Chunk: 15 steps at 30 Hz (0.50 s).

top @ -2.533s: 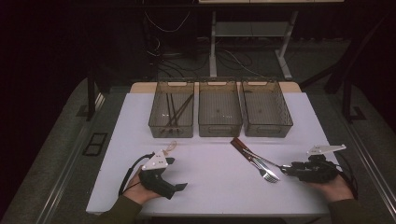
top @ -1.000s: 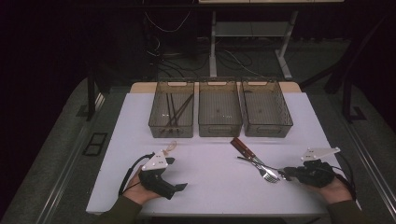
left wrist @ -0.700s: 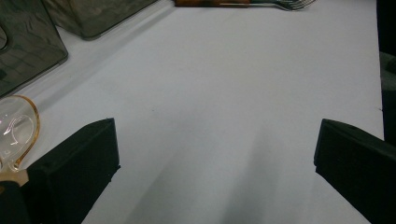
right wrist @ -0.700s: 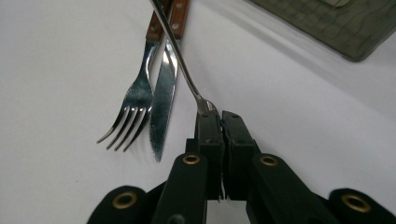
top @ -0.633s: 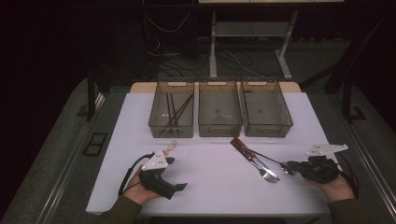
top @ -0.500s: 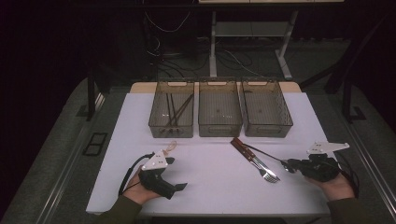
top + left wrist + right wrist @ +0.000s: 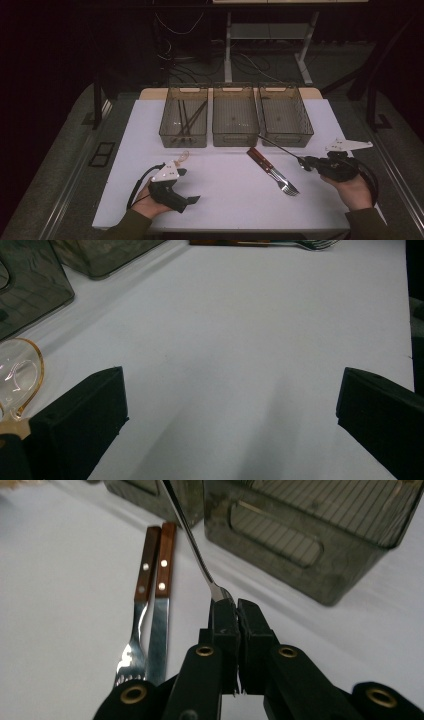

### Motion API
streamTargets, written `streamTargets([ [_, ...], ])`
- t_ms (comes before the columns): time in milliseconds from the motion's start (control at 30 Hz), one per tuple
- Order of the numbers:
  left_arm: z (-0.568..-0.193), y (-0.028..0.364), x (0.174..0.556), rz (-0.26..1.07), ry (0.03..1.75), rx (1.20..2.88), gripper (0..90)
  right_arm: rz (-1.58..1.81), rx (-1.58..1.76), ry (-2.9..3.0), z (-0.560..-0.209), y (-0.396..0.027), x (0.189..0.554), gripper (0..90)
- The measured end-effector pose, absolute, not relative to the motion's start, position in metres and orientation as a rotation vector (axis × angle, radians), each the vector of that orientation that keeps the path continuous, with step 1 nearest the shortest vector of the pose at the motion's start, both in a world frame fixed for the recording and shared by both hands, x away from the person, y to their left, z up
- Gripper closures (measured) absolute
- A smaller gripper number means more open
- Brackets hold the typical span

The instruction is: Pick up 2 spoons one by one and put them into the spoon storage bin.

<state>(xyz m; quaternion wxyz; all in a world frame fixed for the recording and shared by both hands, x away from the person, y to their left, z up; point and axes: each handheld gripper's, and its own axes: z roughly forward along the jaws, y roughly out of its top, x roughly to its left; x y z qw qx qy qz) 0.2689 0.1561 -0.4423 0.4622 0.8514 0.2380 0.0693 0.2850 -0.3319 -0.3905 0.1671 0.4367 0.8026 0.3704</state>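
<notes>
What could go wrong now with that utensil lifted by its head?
The right tool pinches only the metal utensil's head, so the long handle could pivot or slip out. Its free end hangs near the right bin and may catch the rim. A drop could hit the fork and knife below.

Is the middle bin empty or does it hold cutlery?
Apparently empty: the high view shows bare mesh floor in the middle bin, while the left bin holds several dark utensils.
</notes>
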Motion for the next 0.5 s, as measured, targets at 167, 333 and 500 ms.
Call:
streamTargets([
  [167,-0.442,0.156,0.269,0.171,0.584,2.095,0.0,1.09,1.245,2.247,-0.379,-0.321,0.296,87.8],
  [333,-0.442,0.157,0.269,0.167,0.583,2.091,0.0,1.108,1.243,2.221,-0.369,-0.309,0.308,87.8],
  [500,-0.442,0.157,0.269,0.169,0.581,2.086,0.0,1.107,1.257,2.215,-0.366,-0.298,0.319,87.8],
])
